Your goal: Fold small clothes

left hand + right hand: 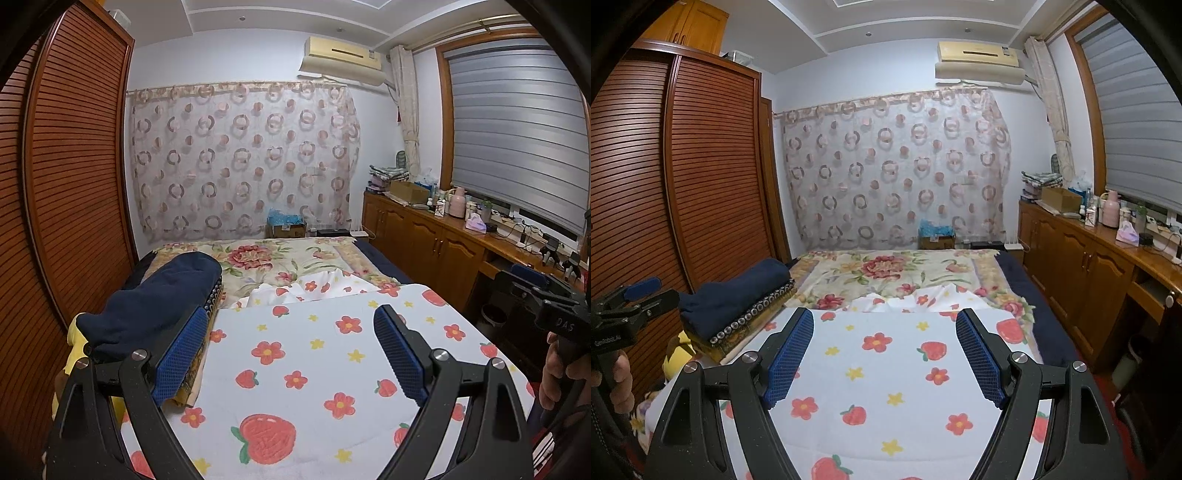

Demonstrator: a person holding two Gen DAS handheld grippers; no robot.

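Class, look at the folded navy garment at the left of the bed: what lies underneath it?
The navy garment tops a stack. Directly below shows the edge of a dark layer with pale rings, then a yellowish-brown layer. How far each extends underneath, and anything between them, is covered.

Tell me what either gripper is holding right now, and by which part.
Nothing. The left gripper and right gripper are both open and empty above the strawberry-print cloth.
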